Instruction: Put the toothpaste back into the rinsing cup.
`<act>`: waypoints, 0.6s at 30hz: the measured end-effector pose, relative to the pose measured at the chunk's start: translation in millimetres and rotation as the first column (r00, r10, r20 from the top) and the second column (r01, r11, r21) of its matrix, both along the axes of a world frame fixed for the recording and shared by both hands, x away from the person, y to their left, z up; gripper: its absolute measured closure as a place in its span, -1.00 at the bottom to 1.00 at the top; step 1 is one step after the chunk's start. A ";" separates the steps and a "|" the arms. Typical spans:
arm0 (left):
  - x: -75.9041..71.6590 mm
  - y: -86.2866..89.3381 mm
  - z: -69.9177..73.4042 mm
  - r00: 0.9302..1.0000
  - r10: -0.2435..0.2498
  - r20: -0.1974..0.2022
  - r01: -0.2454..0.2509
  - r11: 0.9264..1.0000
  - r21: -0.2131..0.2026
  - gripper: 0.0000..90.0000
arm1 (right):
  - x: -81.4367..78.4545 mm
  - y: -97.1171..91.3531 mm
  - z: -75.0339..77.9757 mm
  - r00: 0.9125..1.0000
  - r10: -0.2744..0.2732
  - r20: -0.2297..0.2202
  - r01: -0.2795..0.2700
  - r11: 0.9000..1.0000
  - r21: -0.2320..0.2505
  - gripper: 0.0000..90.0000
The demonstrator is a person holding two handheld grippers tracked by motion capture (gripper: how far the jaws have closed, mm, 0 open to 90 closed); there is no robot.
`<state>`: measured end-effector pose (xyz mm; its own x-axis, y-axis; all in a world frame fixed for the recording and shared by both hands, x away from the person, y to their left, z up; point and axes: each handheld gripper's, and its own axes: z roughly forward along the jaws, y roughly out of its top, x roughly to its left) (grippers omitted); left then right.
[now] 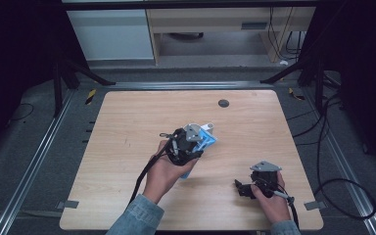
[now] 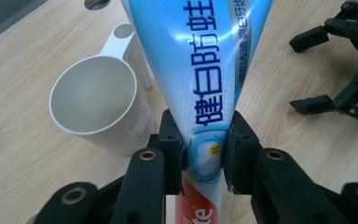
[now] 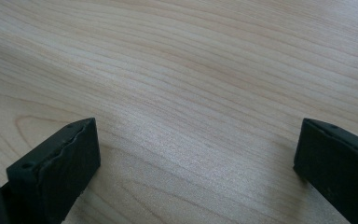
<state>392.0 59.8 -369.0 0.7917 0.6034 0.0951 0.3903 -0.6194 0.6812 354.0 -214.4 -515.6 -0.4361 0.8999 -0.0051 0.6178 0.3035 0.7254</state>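
In the high view, most of the toothpaste tube (image 1: 206, 142) is hidden behind the left gripper (image 1: 196, 144) and the hand holding it; only a blue-and-white part shows, near the middle of the table (image 1: 127, 112). The white cup (image 2: 95, 100) is almost wholly covered there. In the left gripper view the tube is cut off at the top and bottom edges. It is seen as a glossy blue tube (image 2: 205, 70) with dark blue Chinese lettering, a white cloud motif and a red band lower down, pinched between the jaws, with the handled cup standing just beside it. The right gripper (image 1: 247, 188) is held near the table's near right corner, its jaws spread wide with nothing but bare wood between them.
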 end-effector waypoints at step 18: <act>4.9 -17.6 10.0 0.999 0.003 0.038 0.000 0.998 -0.060 0.59 | 0.0 0.0 0.0 1.000 0.000 0.000 0.000 1.000 0.000 -0.99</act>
<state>396.8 42.2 -359.0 0.7872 0.6102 0.0888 0.3645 -0.5766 0.7313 354.0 -214.4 -515.7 -0.4360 0.8999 -0.0057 0.6176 0.3038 0.7255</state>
